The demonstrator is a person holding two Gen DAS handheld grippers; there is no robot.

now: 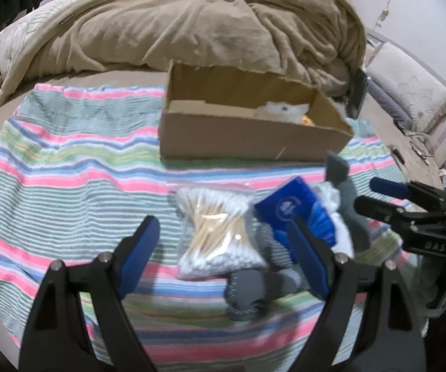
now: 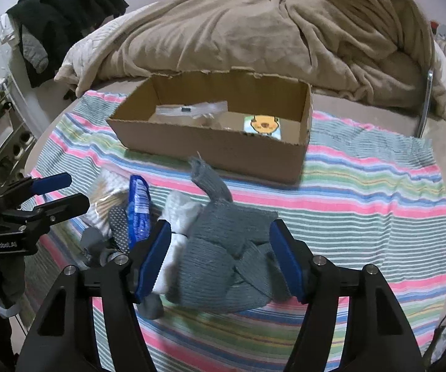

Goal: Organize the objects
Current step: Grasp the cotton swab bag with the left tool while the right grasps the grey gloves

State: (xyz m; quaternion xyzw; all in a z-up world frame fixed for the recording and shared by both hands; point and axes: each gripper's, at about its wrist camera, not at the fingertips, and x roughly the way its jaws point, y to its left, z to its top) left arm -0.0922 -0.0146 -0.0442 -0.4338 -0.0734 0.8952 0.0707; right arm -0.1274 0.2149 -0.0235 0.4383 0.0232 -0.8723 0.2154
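Note:
A clear bag of cotton swabs (image 1: 216, 232) lies on the striped cloth (image 1: 68, 167) between the fingers of my open left gripper (image 1: 226, 232). A blue packet (image 1: 291, 207) leans beside it, also seen edge-on in the right wrist view (image 2: 139, 207). A grey knitted cloth (image 2: 226, 248) with white socks (image 2: 182, 214) lies between the fingers of my open right gripper (image 2: 219, 245), which hovers over it. An open cardboard box (image 2: 223, 145) stands behind the pile and holds a small card with a yellow duck (image 2: 263, 125) and some plastic-wrapped items.
A crumpled beige blanket (image 2: 253, 31) lies behind the box (image 1: 247, 136). Dark clothes (image 2: 68, 9) hang at the far left. Small grey dotted socks (image 1: 247, 288) lie at the front of the pile. The cloth's right part (image 2: 377, 192) is bare.

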